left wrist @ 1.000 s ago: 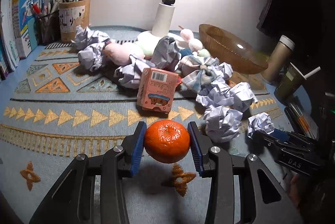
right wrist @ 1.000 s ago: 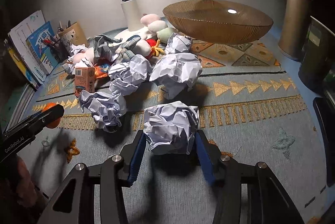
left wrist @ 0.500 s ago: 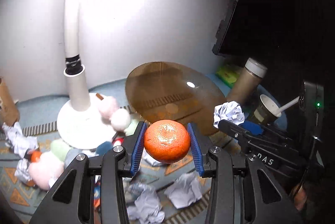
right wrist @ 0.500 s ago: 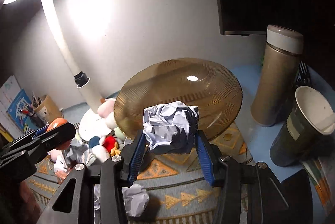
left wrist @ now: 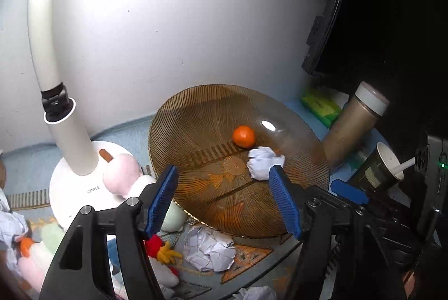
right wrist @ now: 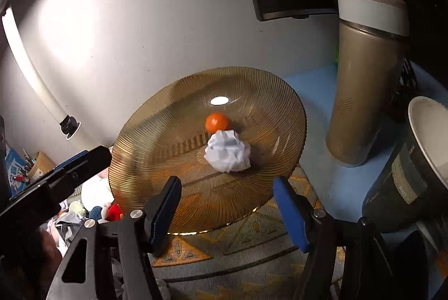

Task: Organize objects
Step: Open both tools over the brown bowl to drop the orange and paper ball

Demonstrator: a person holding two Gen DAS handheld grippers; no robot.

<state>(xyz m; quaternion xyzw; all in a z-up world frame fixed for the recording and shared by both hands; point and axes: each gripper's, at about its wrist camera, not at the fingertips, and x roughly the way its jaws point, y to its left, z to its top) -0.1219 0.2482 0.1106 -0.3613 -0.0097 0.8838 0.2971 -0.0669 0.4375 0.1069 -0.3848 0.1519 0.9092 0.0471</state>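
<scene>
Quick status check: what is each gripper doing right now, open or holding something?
Left gripper: open, holding nothing, above the amber bowl.
Right gripper: open, holding nothing; the orange and paper ball lie in the bowl.

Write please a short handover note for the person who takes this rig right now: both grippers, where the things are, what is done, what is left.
Left gripper: open, empty, above the near rim of the amber bowl.
Right gripper: open, empty, at the same bowl from the other side.
Done: the orange and one crumpled paper ball lie in the bowl, side by side; contact unclear.
Left: another paper ball and the plush toys lie on the mat by the lamp base. Where they belong, the pictures do not show.
</scene>
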